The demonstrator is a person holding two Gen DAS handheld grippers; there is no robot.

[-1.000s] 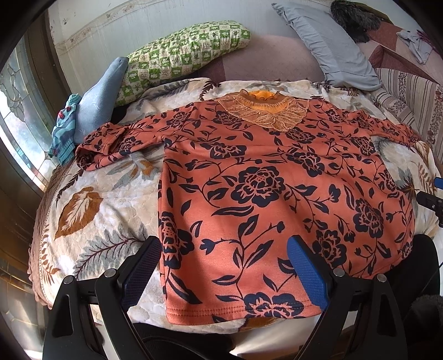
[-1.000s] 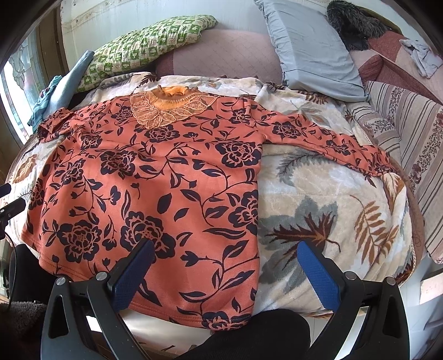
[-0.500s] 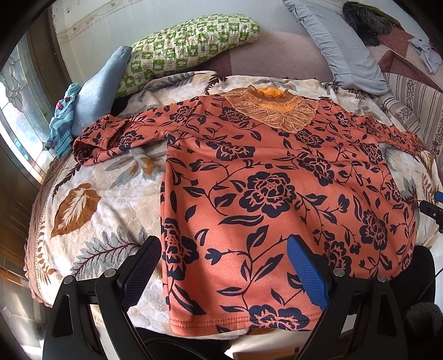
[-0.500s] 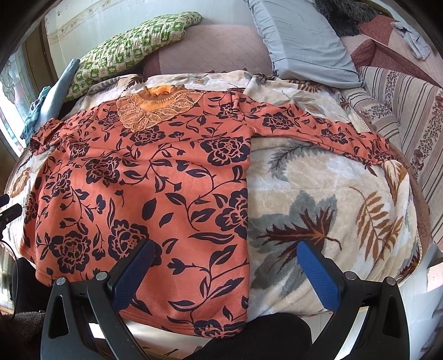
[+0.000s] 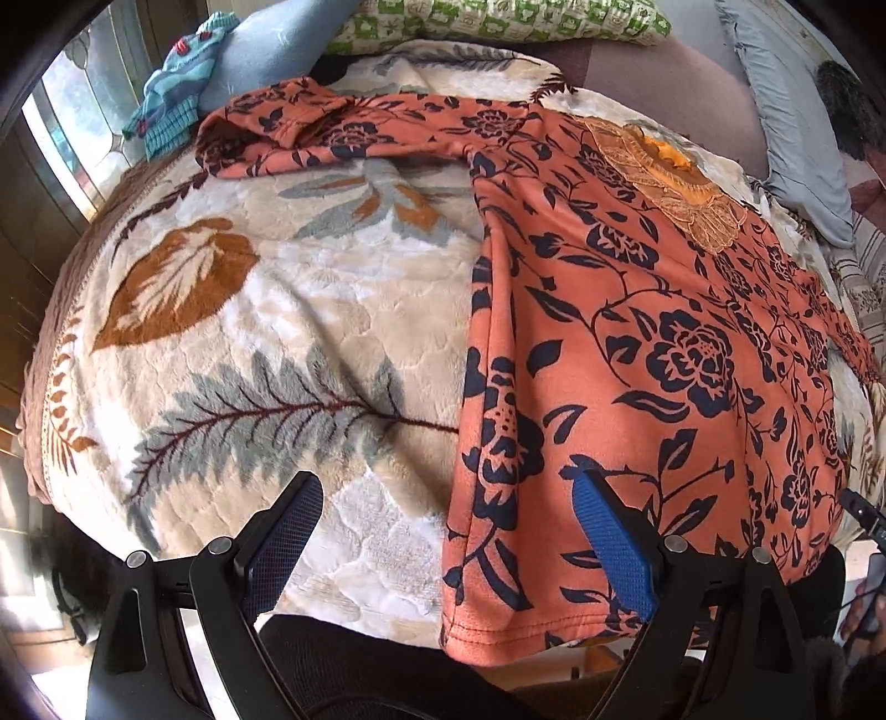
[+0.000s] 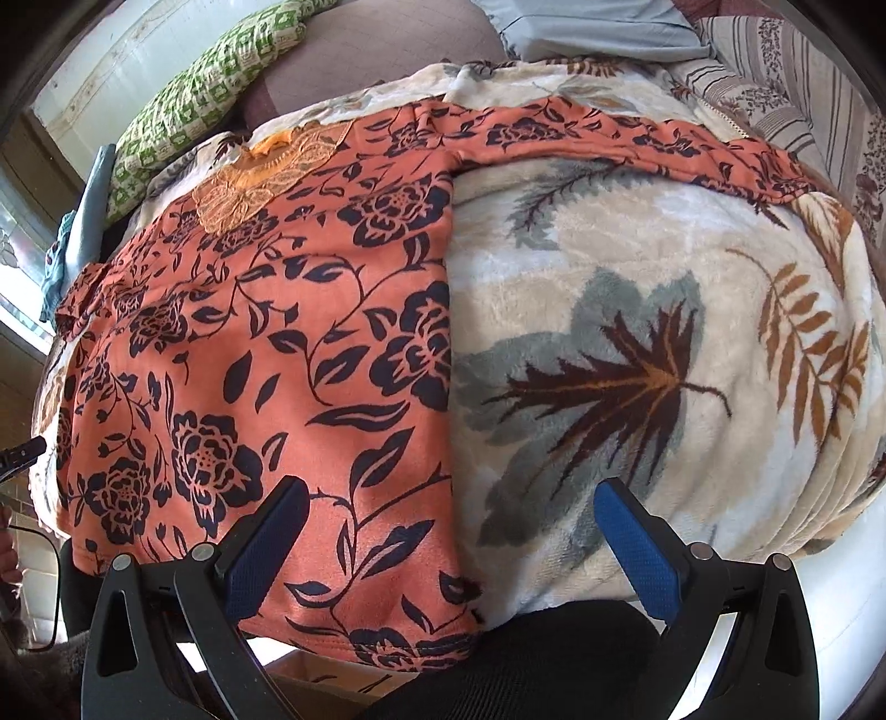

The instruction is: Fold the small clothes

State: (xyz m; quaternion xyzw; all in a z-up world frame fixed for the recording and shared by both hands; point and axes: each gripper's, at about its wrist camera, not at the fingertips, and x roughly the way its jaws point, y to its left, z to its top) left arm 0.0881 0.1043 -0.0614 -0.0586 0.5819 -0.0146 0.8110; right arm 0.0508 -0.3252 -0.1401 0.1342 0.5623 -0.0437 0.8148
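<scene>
An orange top with dark navy flowers [image 5: 653, 343] lies spread flat on a leaf-patterned blanket [image 5: 266, 310], lace collar away from me. Its left sleeve [image 5: 310, 133] stretches out and bunches at the cuff. In the right wrist view the top [image 6: 288, 354] fills the left side and its right sleeve [image 6: 637, 144] runs out to the right. My left gripper [image 5: 448, 526] is open and empty over the top's lower left hem corner. My right gripper [image 6: 451, 531] is open and empty over the lower right hem corner.
A green checked pillow [image 5: 498, 22], a light blue pillow [image 5: 260, 50] and a small blue knitted garment [image 5: 177, 94] lie at the back left. A grey-blue pillow [image 5: 786, 122] and striped bedding [image 6: 803, 72] lie at the back right. The blanket's edge drops off close in front.
Both grippers have moved closer to the bed and apart: the left to the top's left hem corner, the right to the right hem corner. Both stayed open.
</scene>
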